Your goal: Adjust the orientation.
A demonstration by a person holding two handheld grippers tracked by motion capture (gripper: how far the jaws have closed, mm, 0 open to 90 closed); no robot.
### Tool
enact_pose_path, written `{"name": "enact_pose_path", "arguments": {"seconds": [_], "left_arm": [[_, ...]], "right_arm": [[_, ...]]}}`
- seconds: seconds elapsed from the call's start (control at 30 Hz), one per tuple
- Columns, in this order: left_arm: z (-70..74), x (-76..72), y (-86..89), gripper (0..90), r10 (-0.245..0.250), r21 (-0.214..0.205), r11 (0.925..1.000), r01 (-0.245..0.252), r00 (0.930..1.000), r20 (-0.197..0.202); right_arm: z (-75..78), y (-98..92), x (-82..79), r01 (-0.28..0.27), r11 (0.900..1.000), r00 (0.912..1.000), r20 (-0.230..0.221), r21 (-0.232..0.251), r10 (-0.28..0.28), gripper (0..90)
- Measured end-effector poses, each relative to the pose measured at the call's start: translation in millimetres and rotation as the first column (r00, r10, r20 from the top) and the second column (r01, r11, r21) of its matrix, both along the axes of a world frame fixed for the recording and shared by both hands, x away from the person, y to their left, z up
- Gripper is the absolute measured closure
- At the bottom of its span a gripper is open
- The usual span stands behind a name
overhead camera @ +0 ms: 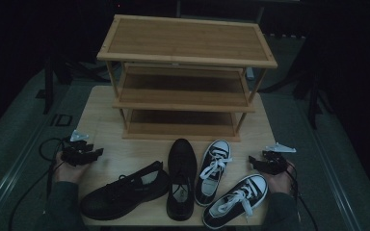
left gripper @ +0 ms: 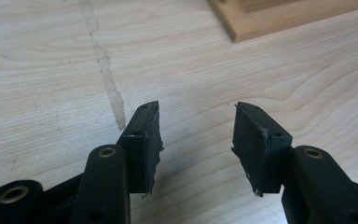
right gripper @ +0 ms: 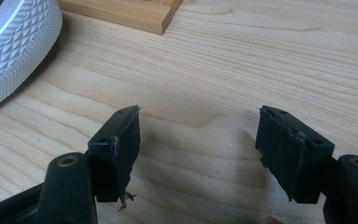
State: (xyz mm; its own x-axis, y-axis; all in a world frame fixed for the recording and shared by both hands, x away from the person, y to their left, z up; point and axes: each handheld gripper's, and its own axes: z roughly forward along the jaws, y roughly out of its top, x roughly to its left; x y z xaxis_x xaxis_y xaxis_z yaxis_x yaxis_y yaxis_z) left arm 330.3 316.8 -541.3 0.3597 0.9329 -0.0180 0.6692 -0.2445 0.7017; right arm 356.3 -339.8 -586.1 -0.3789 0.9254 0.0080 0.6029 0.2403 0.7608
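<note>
Four shoes lie along the table's front. A black lace-up shoe [overhead camera: 120, 192] lies at the left, and a second black shoe [overhead camera: 181, 178] points at the rack. To the right are two black-and-white sneakers, one [overhead camera: 213, 166] nearer the rack and one [overhead camera: 236, 195] at the front edge. Behind them stands a three-tier wooden shoe rack [overhead camera: 188, 62], its shelves bare. My left gripper [overhead camera: 95, 154] rests left of the shoes, and in its own view it [left gripper: 196, 112] is open over bare wood. My right gripper [overhead camera: 256, 162] sits right of the sneakers, and it [right gripper: 198, 112] is open with nothing between its jaws.
The light wooden table [overhead camera: 101, 110] is narrow, with grey floor on both sides. A corner of the rack's base [left gripper: 270, 18] lies ahead of the left gripper. A sneaker's white toe cap [right gripper: 9, 51] and the rack's base [right gripper: 121, 14] lie ahead of the right gripper.
</note>
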Motion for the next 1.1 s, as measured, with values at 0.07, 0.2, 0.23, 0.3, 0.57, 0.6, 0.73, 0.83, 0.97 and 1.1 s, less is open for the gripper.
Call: {"name": "enact_pose_path", "arguments": {"seconds": [0.07,0.2,0.23,0.3,0.57,0.6,0.73,0.83,0.97,1.1], "left_arm": [[4.4,-2.9,-2.7,52.1,-0.008,0.004,1.0,0.008,1.0,0.001],[12.0,-10.1,-9.2,51.9,-0.041,0.006,0.9991,0.041,0.9992,-0.003],[13.5,-12.1,-11.0,51.9,-0.049,0.008,0.9988,0.049,0.9988,-0.005],[15.6,-15.5,-13.9,52.8,-0.065,0.018,0.9977,0.065,0.9978,-0.013],[27.5,-28.6,-18.5,54.2,-0.105,0.032,0.9939,0.105,0.9944,-0.014],[29.7,-30.1,-19.0,53.9,-0.109,0.029,0.9936,0.109,0.994,-0.011],[38.6,-35.5,-21.7,51.9,-0.132,0.004,0.9912,0.132,0.9912,-0.004],[43.5,-38.5,-25.4,51.1,-0.149,-0.001,0.9888,0.149,0.9888,-0.006],[47.7,-42.1,-29.4,51.3,-0.165,-0.003,0.9863,0.165,0.9863,-0.009],[50.6,-46.0,-31.4,51.8,-0.179,-0.012,0.9838,0.179,0.9838,-0.01]], "right_arm": [[0.0,0.0,0.0,0.0,1.0,1.0,0.0,0.0,0.0,30.4],[0.0,-0.1,-0.1,0.001,1.0,1.0,0.001,0.001,-0.001,30.5],[0.0,-0.1,-0.1,0.001,1.0,1.0,0.001,0.001,-0.001,30.5],[0.0,0.0,-0.1,0.001,1.0,1.0,0.001,0.0,-0.001,30.4],[0.0,0.0,-0.1,0.0,1.0,1.0,0.001,-0.001,0.0,30.4],[0.0,0.0,-0.2,0.0,1.0,1.0,0.001,-0.001,0.0,30.4],[0.0,-0.1,-0.2,0.0,1.0,1.0,0.001,0.001,0.0,30.3],[0.0,-0.4,-0.1,0.0,1.0,1.0,0.0,0.005,0.0,30.3],[0.0,-0.4,-0.1,0.007,1.0,1.0,0.001,0.002,-0.007,30.6],[0.0,-0.5,-0.1,0.009,1.0,1.0,0.001,0.003,-0.009,30.6]]}}
